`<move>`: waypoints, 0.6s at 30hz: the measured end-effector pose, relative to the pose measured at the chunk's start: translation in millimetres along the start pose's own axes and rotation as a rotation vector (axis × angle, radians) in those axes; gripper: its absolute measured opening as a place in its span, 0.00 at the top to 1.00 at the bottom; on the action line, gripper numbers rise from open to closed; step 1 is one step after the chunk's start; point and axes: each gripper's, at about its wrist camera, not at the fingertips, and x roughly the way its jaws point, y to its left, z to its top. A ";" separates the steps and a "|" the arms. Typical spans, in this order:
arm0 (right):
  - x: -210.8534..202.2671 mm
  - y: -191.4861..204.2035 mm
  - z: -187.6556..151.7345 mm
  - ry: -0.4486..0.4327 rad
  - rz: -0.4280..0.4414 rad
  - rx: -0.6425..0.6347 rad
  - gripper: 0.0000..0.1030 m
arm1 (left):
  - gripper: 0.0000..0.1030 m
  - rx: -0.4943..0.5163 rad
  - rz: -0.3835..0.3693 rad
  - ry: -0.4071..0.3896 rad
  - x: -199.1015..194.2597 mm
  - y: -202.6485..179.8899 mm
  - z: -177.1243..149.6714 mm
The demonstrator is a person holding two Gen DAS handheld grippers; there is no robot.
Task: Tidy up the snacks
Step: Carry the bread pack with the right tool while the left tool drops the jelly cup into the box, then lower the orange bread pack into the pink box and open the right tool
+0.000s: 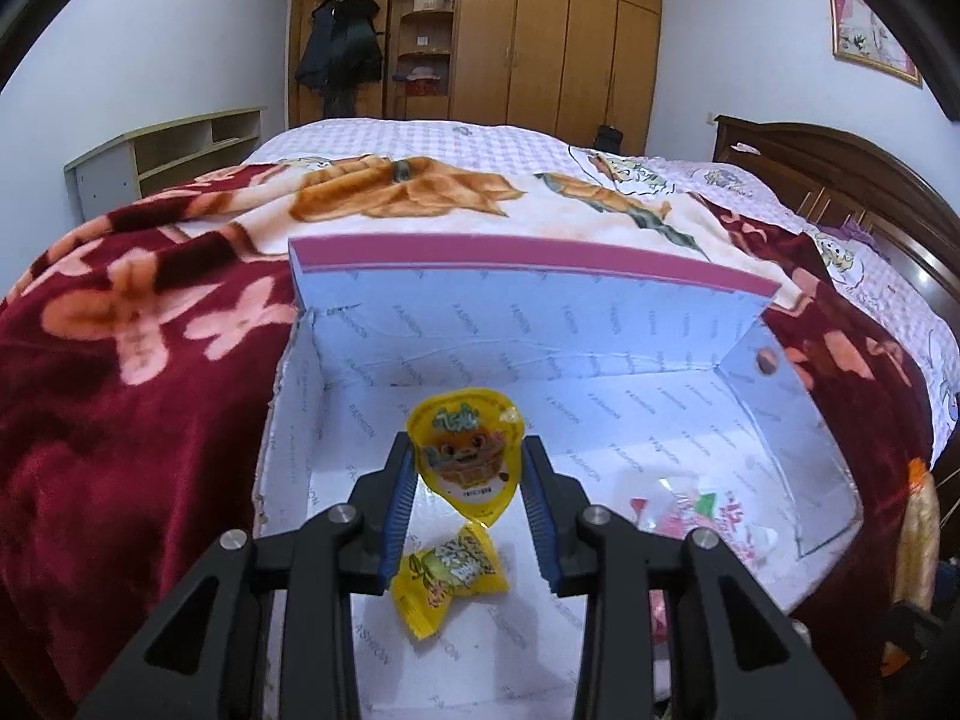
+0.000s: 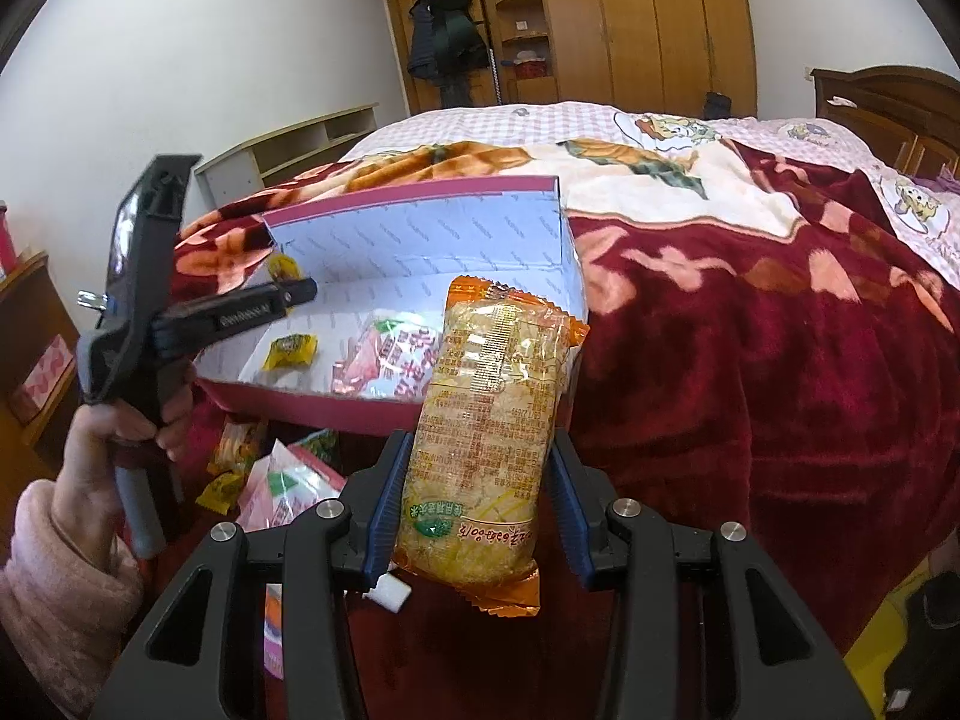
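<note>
A: Item one, left gripper (image 1: 469, 468). Condition?

B: Fingers clamped on a yellow jelly cup (image 1: 465, 456), held by its sides, label toward the camera. It hangs over the inside of the box (image 1: 600, 414), above the floor of it. My reading: the cup is about to be let go into the box.

A: Box contents?

B: One yellow candy (image 1: 447, 576) on the box floor, nearer the front wall than the held cup. One pink-and-white packet (image 1: 708, 516) toward the box's right end. The box is white-lined, pink outside, with its lid standing up along the back edge.

A: Item two, right gripper (image 2: 480, 480).

B: Fingers closed on an orange packet of pale snack (image 2: 489, 438), gripped across its lower half, so the top leans out toward the box's front right corner. It is outside the box, in front of the pink front wall. Likely waiting its turn while the left side unloads.

A: Stock not yet sorted?

B: In front of the box, below its front wall: a few small yellow sweets (image 2: 231, 468) and a pink packet (image 2: 282, 486), loose on the blanket.

A: Surface and room?

B: The box sits on a bed, on a dark red flowered blanket (image 2: 750, 360); soft footing, so the box may rock when loaded. Behind the box: a checked sheet, a wooden wardrobe (image 1: 540, 30) with coats hanging, white walls, a dark headboard (image 1: 840, 168) to the right.
</note>
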 end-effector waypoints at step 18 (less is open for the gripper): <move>36.3 4.4 37.1 0.004 0.029 -0.019 0.56 | 0.48 0.018 0.039 0.008 13.9 4.5 -7.4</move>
